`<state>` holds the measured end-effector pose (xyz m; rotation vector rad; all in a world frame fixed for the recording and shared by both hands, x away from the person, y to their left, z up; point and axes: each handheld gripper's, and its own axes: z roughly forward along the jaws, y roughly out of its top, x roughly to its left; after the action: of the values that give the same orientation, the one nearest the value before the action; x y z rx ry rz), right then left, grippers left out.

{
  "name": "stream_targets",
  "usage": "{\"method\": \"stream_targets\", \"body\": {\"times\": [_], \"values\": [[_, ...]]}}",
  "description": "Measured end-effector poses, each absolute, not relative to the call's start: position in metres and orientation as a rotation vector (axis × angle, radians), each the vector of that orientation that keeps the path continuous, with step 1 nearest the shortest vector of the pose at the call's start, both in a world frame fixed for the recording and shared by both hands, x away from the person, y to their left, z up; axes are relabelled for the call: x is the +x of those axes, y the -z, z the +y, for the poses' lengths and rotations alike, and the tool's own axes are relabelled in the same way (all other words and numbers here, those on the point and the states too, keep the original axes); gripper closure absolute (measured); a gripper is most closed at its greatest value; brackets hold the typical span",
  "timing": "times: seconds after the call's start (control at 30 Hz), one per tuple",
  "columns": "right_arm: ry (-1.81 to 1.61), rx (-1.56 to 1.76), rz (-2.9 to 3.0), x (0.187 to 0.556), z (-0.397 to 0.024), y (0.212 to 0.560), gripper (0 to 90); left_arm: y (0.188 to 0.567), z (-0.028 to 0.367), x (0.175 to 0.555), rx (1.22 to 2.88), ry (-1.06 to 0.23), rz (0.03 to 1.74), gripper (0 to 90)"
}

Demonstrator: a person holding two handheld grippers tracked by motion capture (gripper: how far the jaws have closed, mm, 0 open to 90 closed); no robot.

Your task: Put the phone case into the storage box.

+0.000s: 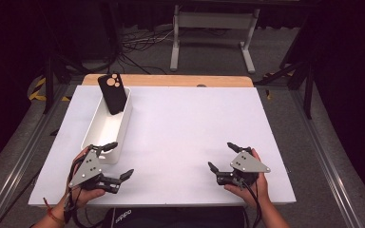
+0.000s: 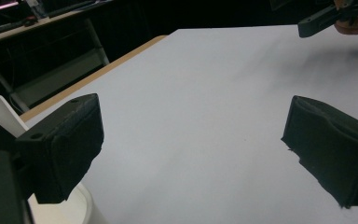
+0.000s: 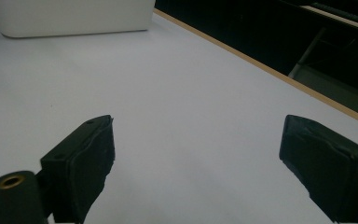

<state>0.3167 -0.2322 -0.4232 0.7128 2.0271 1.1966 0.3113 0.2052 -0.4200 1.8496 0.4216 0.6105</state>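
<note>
A black phone (image 1: 112, 92) leans upright against the far end of a long white bin (image 1: 95, 133) on the left of the white table (image 1: 190, 123). My left gripper (image 1: 121, 159) is held by a hand just at the bin's near end, open and empty. In the left gripper view its jaws (image 2: 193, 149) stand wide apart over bare table, with the bin's rim (image 2: 77, 205) at the lower left. My right gripper (image 1: 220, 155) rests near the front right, open with nothing between its jaws (image 3: 200, 158). The bin (image 3: 70, 18) lies far ahead of it.
A wooden strip (image 1: 171, 80) edges the table's far side. Beyond it stand a white desk frame (image 1: 214, 28) and loose cables on the floor. Metal rails run along both sides of the table. The right gripper (image 2: 326, 18) appears at the top right of the left gripper view.
</note>
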Motion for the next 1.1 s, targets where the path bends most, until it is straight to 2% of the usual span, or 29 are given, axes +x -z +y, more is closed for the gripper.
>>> {"method": "stream_targets", "body": {"times": [0.5, 1.1], "values": [[-1.201, 0.694, 2.033, 0.312, -0.235, 0.424, 11.1, 0.44, 0.198, 0.311, 1.894, -0.566, 0.438, 4.5], [-1.189, 0.666, 2.038, 0.309, -0.231, 0.424, 11.1, 0.439, 0.2, 0.311, 1.893, -0.542, 0.434, 4.9]]}}
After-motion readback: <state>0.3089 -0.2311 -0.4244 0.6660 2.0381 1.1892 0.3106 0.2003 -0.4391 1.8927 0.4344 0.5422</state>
